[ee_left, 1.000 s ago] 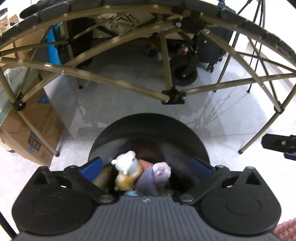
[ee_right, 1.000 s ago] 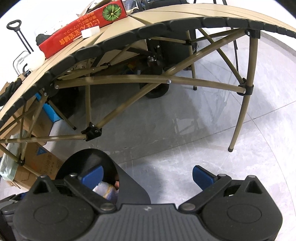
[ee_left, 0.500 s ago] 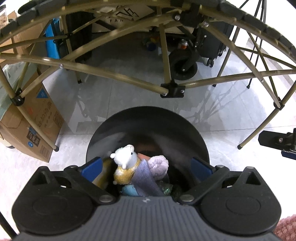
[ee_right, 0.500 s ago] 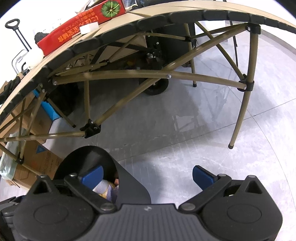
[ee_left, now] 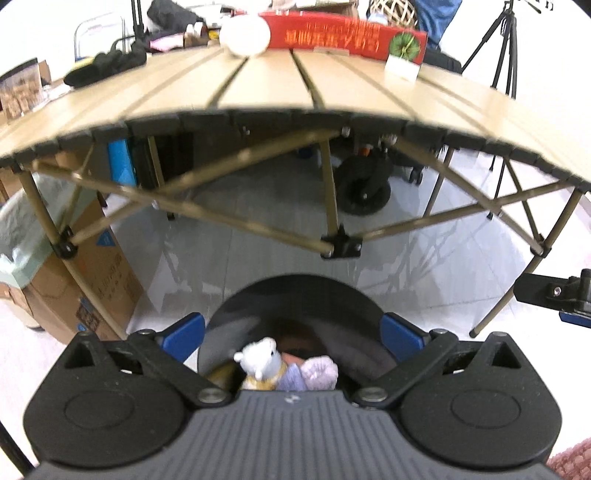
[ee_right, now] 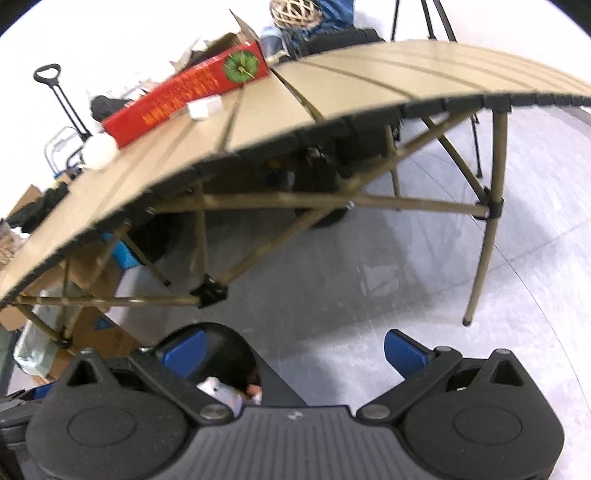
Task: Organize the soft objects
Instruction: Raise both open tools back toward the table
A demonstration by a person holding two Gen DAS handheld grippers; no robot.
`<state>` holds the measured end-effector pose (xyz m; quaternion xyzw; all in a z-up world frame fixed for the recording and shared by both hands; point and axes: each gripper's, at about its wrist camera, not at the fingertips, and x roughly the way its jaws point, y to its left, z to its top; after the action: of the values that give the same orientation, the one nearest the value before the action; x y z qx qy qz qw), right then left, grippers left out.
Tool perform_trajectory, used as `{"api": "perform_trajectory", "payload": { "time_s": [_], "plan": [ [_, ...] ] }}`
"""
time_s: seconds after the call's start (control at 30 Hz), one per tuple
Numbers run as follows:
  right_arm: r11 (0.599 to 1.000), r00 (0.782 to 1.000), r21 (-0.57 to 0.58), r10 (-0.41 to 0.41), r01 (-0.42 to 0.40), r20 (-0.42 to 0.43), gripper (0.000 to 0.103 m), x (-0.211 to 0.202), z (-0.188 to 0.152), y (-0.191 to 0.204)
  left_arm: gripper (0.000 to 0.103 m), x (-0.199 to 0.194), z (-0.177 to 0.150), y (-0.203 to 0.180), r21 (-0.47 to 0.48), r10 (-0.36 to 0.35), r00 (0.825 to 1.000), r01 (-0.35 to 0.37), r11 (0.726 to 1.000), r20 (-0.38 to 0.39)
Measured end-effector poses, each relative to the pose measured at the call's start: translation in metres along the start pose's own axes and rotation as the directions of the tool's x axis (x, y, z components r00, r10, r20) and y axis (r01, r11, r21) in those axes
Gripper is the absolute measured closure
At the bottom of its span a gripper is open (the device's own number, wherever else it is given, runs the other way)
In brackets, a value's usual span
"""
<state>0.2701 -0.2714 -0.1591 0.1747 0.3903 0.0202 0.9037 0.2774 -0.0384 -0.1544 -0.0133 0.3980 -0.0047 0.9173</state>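
Both tongs (ee_left: 291, 334) (ee_right: 293, 349) are gaping empty; rising toward the table (ee_left: 295, 88) at 12 o'clock, they're risking clipping its edge.

Tan slatted folding tabletop (ee_left: 295, 92) on crossed metal legs, long red printed box (ee_left: 343, 37) along its far edge, round white object (ee_left: 245, 35) beside the box's left end, small white block (ee_left: 402, 68) near its right end, black bundle (ee_left: 107, 66) far left, grey tiled floor (ee_left: 258, 266) beneath carrying a black round bin (ee_left: 295, 299) of soft toys
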Motion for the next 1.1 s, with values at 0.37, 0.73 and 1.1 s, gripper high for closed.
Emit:
{"api": "perform_trajectory", "payload": {
  "time_s": [0.37, 0.73, 1.1],
  "plan": [
    [0.991, 0.987, -0.072, 0.122, -0.114, 0.104, 0.000, -0.038, 0.000, 0.025, 0.000, -0.041, 0.008, -0.001, 0.038, -0.007, 0.990, 0.001, 0.999, 0.137],
    [0.976, 0.929, -0.132, 0.206, -0.173, 0.306, 0.000, -0.081, 0.018, 0.042, 0.000, -0.078, 0.029, 0.019, -0.015, -0.015, 0.965, 0.020, 1.000, 0.263],
    [0.970, 0.883, -0.190, 0.218, -0.150, 0.416, 0.000, -0.081, 0.044, 0.068, 0.000, -0.091, 0.064, 0.035, -0.060, 0.003, 0.933, 0.020, 0.998, 0.360]
  ]
}}
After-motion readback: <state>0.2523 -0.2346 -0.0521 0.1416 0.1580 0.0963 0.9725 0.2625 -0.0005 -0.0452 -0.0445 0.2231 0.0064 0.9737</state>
